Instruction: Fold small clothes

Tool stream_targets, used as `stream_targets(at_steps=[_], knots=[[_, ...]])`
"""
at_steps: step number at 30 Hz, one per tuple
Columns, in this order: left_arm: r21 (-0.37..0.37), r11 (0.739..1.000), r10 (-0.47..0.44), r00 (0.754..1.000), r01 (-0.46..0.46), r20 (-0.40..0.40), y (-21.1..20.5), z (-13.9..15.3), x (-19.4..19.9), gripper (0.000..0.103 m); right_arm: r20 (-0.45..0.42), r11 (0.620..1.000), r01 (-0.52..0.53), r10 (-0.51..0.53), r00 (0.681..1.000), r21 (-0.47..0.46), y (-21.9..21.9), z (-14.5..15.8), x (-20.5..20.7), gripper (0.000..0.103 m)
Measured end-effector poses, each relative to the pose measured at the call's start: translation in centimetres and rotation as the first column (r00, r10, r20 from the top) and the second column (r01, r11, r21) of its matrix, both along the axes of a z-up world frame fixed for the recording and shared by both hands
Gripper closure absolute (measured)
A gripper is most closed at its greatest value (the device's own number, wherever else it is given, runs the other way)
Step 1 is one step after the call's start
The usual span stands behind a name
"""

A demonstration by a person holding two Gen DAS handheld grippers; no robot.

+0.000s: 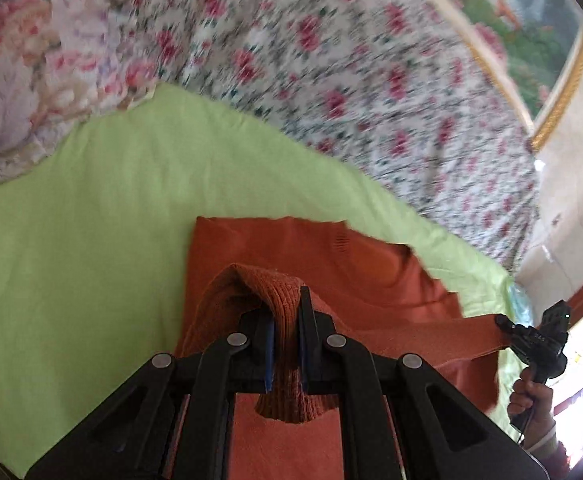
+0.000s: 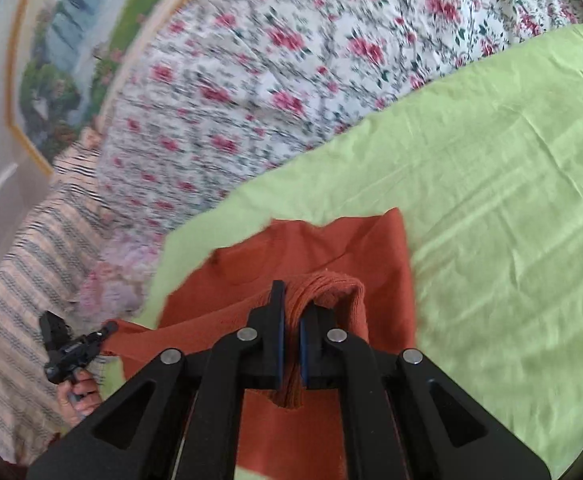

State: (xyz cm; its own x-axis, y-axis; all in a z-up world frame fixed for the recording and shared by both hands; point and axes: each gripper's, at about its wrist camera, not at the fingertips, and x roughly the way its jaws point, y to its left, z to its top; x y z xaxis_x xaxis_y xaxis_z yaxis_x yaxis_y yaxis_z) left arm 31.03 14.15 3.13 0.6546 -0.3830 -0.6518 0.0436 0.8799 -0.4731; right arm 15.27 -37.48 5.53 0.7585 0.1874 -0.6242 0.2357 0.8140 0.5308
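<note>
While lifted mid-fold | left gripper (image 1: 285, 344), right gripper (image 2: 289, 350) fingers clenched on orange knit (image 1: 291, 248) hem (ribbed) | green sheet (image 1: 91, 200) | fold unfinished

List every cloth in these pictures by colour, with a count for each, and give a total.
Orange: 1, the sweater, held in both sets of jaws.
Green: 1, the sheet under it.
Red-flowered white: 1, the bedspread.
Pale pink floral: 1, the quilt.
Striped: 1, the blanket.
Total: 5
</note>
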Motion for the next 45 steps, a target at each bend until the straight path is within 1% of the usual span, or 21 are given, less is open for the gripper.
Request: stream_targets(at_steps=[5, 8, 10, 12, 14, 16, 17, 18, 19, 20, 22, 23, 25, 26, 29, 33, 36, 38, 40, 42, 45], knots=[[0.0, 1.0, 0.013, 0.997, -0.013, -0.072, 0.1, -4.0, 3.4, 0.095, -0.095, 1.0, 0.004, -0.005, 0.995, -0.014, -1.4, -3.8, 3.2, 0.096], [0.016, 1.0, 0.015, 0.993, -0.014, -0.119, 0.0, -6.0, 4.1, 0.093, -0.159, 0.999, 0.004, -0.011, 0.987, -0.041, -1.6, -6.0, 4.1, 0.096], [0.011, 1.0, 0.012, 0.989, -0.011, -0.147, 0.1, -6.8, 3.9, 0.09, -0.184, 0.999, 0.021, -0.026, 0.983, -0.032, -1.7, -6.8, 4.1, 0.096], [0.005, 1.0, 0.001, 0.989, 0.0, -0.149, -0.1, -6.8, 2.8, 0.087, -0.182, 0.999, 0.043, -0.043, 0.982, -0.005, -2.0, -6.8, 3.4, 0.095], [-0.003, 0.999, -0.036, 0.99, 0.036, -0.138, -0.8, -6.1, 0.2, 0.074, -0.164, 0.997, 0.077, -0.077, 0.983, -0.005, -2.0, -5.8, 2.0, 0.086], [-0.014, 0.996, -0.092, 0.987, 0.091, -0.13, -2.2, -5.6, -2.2, 0.066, -0.106, 0.995, 0.088, -0.092, 0.99, -0.039, -1.0, -3.9, -0.2, 0.084], [-0.014, 0.992, -0.129, 0.983, 0.128, -0.129, -3.3, -5.6, -3.3, 0.064, -0.076, 0.996, 0.068, -0.072, 0.995, -0.056, 0.1, -3.1, -1.2, 0.084], [-0.007, 0.984, -0.178, 0.975, 0.179, -0.135, -5.1, -5.8, -4.4, 0.063, -0.057, 0.998, 0.005, -0.009, 0.998, -0.067, 1.8, -2.7, -1.9, 0.084], [0.003, 0.977, -0.209, 0.968, 0.212, -0.137, -6.4, -6.0, -5.1, 0.063, -0.069, 0.995, -0.065, 0.06, 0.996, -0.07, 3.3, -2.8, -1.7, 0.084], [0.017, 0.969, -0.24, 0.961, 0.245, -0.138, -7.6, -6.2, -5.5, 0.059, -0.106, 0.985, -0.158, 0.15, 0.983, -0.075, 5.3, -3.3, -1.5, 0.084], [0.091, 0.956, -0.267, 0.955, 0.279, -0.127, -10.0, -6.2, -5.6, 0.049, -0.19, 0.944, -0.315, 0.293, 0.937, -0.095, 9.1, -4.9, -0.6, 0.084], [0.126, 0.95, -0.271, 0.955, 0.286, -0.123, -10.8, -6.1, -5.2, 0.049, -0.222, 0.919, -0.376, 0.345, 0.912, -0.116, 10.7, -5.6, -0.2, 0.084], [0.131, 0.947, -0.276, 0.952, 0.292, -0.131, -11.3, -6.2, -4.1, 0.049, -0.272, 0.891, -0.42, 0.366, 0.89, -0.175, 12.3, -6.6, 0.7, 0.084], [0.124, 0.948, -0.274, 0.951, 0.292, -0.14, -11.2, -6.4, -3.4, 0.05, -0.285, 0.885, -0.427, 0.367, 0.885, -0.185, 12.5, -6.9, 1.1, 0.084], [0.116, 0.952, -0.264, 0.953, 0.282, -0.146, -10.1, -6.3, -2.0, 0.057, -0.287, 0.9, -0.392, 0.331, 0.899, -0.189, 11.6, -6.8, 2.1, 0.085], [0.127, 0.961, -0.226, 0.963, 0.244, -0.144, -9.2, -5.8, 1.9, 0.061, -0.292, 0.914, -0.314, 0.237, 0.927, -0.256, 9.4, -6.2, 3.7, 0.085], [0.158, 0.967, -0.18, 0.974, 0.201, -0.138, -8.3, -5.4, 5.1, 0.063, -0.278, 0.929, -0.231, 0.15, 0.949, -0.289, 7.0, -5.6, 5.6, 0.085], [0.181, 0.972, -0.129, 0.984, 0.15, -0.123, -7.3, -4.9, 7.5, 0.063, -0.259, 0.932, -0.139, 0.051, 0.964, -0.335, 4.8, -4.9, 6.7, 0.085], [0.181, 0.981, -0.052, 0.994, 0.07, -0.1, -5.8, -4.2, 9.6, 0.065, -0.228, 0.945, -0.043, -0.034, 0.973, -0.324, 2.7, -4.3, 7.6, 0.085], [0.133, 0.991, 0.02, 0.995, -0.007, -0.094, -3.9, -3.6, 10.4, 0.065, -0.21, 0.954, 0.064, -0.13, 0.969, -0.292, 0.8, -3.8, 7.3, 0.085], [0.077, 0.996, 0.052, 0.995, -0.046, -0.081, -2.4, -3.3, 8.8, 0.065, -0.173, 0.969, 0.101, -0.142, 0.975, -0.227, 0.4, -3.0, 5.6, 0.085]])
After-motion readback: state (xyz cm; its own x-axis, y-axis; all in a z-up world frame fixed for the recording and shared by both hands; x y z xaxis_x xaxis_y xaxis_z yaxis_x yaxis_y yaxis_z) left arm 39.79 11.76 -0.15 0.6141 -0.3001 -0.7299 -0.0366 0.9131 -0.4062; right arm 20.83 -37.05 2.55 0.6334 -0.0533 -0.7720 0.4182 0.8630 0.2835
